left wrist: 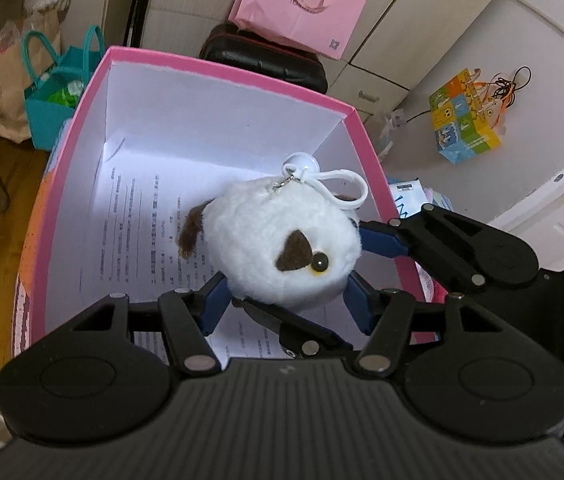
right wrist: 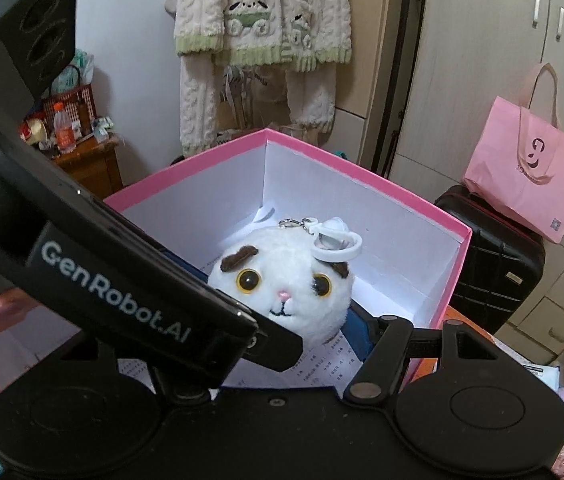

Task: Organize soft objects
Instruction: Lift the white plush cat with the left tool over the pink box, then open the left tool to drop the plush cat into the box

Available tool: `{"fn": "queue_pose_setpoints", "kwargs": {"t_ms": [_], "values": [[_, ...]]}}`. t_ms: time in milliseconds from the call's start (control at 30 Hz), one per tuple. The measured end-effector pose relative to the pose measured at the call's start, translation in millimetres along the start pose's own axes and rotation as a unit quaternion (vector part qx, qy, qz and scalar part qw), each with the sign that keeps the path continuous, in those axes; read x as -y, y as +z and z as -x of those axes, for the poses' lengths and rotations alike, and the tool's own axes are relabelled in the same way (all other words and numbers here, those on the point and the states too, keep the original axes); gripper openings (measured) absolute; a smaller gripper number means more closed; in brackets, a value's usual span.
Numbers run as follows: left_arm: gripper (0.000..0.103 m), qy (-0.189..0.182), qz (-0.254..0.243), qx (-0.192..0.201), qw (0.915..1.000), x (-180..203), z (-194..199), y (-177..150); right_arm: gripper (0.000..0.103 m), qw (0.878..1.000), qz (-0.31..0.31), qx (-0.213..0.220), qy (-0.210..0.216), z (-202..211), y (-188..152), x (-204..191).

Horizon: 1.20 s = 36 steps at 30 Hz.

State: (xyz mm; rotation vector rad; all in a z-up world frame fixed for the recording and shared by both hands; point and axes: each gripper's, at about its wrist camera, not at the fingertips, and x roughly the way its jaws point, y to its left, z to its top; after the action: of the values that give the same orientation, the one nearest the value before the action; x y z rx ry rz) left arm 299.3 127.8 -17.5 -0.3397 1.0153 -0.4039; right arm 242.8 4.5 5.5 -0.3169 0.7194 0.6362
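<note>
We've got the plush cat (left wrist: 282,244) over the pink box (left wrist: 218,62), near its right wall. Left gripper (left wrist: 282,296) and right gripper (right wrist: 282,320) both pinch it. It's light and squishy, so grab the round body, not the clip (left wrist: 345,188).

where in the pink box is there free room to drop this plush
The pink box holds only a printed sheet on its floor. The widest bare stretch lies left of the cat plush, toward the far corner. It is crowded by the right wall, where both grippers close on it.
</note>
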Motion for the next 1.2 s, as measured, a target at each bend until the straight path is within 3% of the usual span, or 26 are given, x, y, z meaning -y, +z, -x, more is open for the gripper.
{"fn": "queue_pose_setpoints", "kwargs": {"t_ms": [300, 800, 1200], "values": [[0.064, 0.059, -0.078, 0.051, 0.9939, 16, 36, -23, 0.081, 0.999, 0.018, 0.005, -0.030, 16, -6, -15], [0.071, 0.051, -0.135, 0.069, 0.9872, 49, 92, -65, 0.081, 0.999, 0.021, 0.022, -0.026, 74, -26, -40], [0.075, 0.036, -0.175, 0.056, 0.9823, 81, 122, -96, 0.082, 0.999, 0.021, 0.027, -0.017, 125, -47, -51]]}}
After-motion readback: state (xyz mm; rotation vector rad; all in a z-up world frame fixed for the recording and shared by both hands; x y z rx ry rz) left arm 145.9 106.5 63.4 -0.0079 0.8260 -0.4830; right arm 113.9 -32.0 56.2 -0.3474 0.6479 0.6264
